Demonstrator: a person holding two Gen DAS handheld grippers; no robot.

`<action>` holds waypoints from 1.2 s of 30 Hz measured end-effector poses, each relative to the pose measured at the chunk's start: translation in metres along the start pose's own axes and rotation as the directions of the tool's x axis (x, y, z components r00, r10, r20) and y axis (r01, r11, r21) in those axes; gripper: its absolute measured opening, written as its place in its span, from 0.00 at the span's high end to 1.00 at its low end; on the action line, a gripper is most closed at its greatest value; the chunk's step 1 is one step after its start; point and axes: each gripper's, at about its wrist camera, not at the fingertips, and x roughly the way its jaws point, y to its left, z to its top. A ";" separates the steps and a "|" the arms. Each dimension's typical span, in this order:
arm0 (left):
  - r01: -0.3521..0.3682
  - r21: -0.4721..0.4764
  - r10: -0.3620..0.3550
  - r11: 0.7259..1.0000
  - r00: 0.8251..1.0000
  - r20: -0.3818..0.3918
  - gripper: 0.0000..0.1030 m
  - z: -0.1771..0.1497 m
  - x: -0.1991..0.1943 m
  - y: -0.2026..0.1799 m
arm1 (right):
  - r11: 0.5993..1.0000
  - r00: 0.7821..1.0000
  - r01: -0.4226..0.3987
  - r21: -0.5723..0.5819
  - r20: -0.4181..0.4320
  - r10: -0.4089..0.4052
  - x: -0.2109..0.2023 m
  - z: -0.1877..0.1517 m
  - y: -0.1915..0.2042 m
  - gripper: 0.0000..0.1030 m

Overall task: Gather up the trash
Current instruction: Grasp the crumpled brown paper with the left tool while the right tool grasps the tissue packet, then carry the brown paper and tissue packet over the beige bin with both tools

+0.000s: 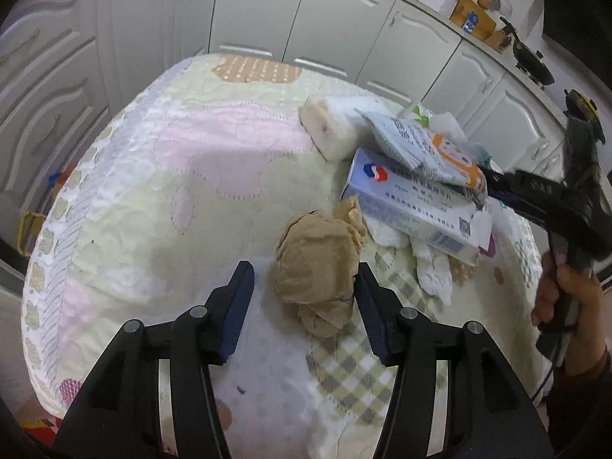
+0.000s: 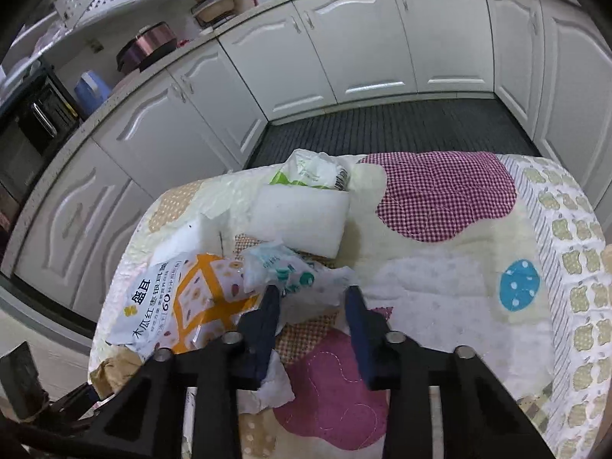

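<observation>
left tool: the left tool [image 1: 304,267] is tipped steeply down at the table [image 1: 172,153], fingers apart with nothing clamped.
brown paper wad: the brown paper wad [image 1: 317,267] sits on the quilted cover right in the gap, just off centre. It's snug against the right finger, with bare cloth showing on the left-finger side.
wad's long axis: it runs near to far, pretty much in line with the fingers, so the pinch would go across its narrow side. Looks to me like it's already lined up.
which hand is nearer: the left one, easily. The wad is at its fingertips and sits at the near left edge of the trash pile.
the pile: a blue-and-white box [image 1: 413,206] lies just right of the wad and beyond it, long side slanting far-left to near-right. A snack packet [image 2: 183,298] lies on top of it and a white foam block [image 2: 298,218] sits further back.
right tool: the right tool [image 2: 311,292] comes in from the right, also angled down, gripped by a hand [image 1: 570,298]. Its fingers are pulled in close on a crumpled wrapper [image 2: 287,271] at the right side of the pile, so I'd call that one pinched.
next move, my guess: nudge the left tool a hair right, then close it on the wad.
</observation>
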 end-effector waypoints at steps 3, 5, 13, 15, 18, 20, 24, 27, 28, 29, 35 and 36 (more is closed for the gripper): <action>-0.003 0.001 0.003 1.000 1.000 0.008 0.49 0.003 0.003 -0.003 | 1.000 1.000 -0.005 -0.004 0.029 0.005 -0.017 -0.006 -0.005 0.80; -0.001 0.008 0.001 1.000 1.000 0.008 0.50 0.004 0.005 -0.005 | 1.000 0.999 -0.008 -0.003 0.040 0.008 -0.030 -0.010 -0.009 0.80; 0.038 0.022 -0.038 0.999 0.999 0.006 0.78 -0.001 -0.008 -0.004 | 0.999 1.000 0.006 -0.039 0.026 -0.005 -0.068 -0.045 -0.020 0.80; 0.047 0.028 -0.047 0.999 0.999 0.007 0.79 -0.004 -0.016 -0.004 | 1.000 1.000 -0.003 -0.030 0.020 0.004 -0.075 -0.056 -0.023 0.80; 0.049 0.052 -0.050 0.997 0.999 0.016 0.79 -0.008 -0.029 -0.009 | 1.000 1.000 -0.021 -0.007 0.013 0.021 -0.083 -0.074 -0.029 0.80; 0.061 0.066 -0.063 0.996 0.998 0.025 0.79 -0.010 -0.038 -0.015 | 1.000 1.000 -0.027 -0.005 0.007 0.027 -0.086 -0.081 -0.029 0.80; 0.086 0.114 -0.091 0.990 0.995 0.038 0.79 -0.015 -0.049 -0.038 | 0.999 0.999 -0.039 0.005 0.024 0.039 -0.098 -0.091 -0.029 0.80; 0.110 0.149 -0.117 0.983 0.993 0.036 0.79 -0.018 -0.052 -0.059 | 0.999 0.999 -0.037 0.007 0.039 0.036 -0.109 -0.095 -0.030 0.80; 0.120 0.163 -0.127 0.979 0.991 0.032 0.79 -0.019 -0.051 -0.068 | 0.999 0.998 -0.034 0.005 0.045 0.034 -0.114 -0.096 -0.030 0.80; 0.130 0.174 -0.136 0.976 0.990 0.028 0.79 -0.019 -0.051 -0.076 | 1.000 0.998 -0.031 0.006 0.053 0.030 -0.118 -0.097 -0.031 0.80; 0.184 0.253 -0.194 0.950 0.981 0.016 0.79 -0.020 -0.049 -0.128 | 0.999 0.995 -0.008 0.034 0.096 0.005 -0.146 -0.103 -0.048 0.80; 0.192 0.267 -0.203 0.944 0.979 0.014 0.79 -0.020 -0.048 -0.138 | 0.999 0.995 -0.002 0.040 0.103 -0.003 -0.150 -0.104 -0.052 0.80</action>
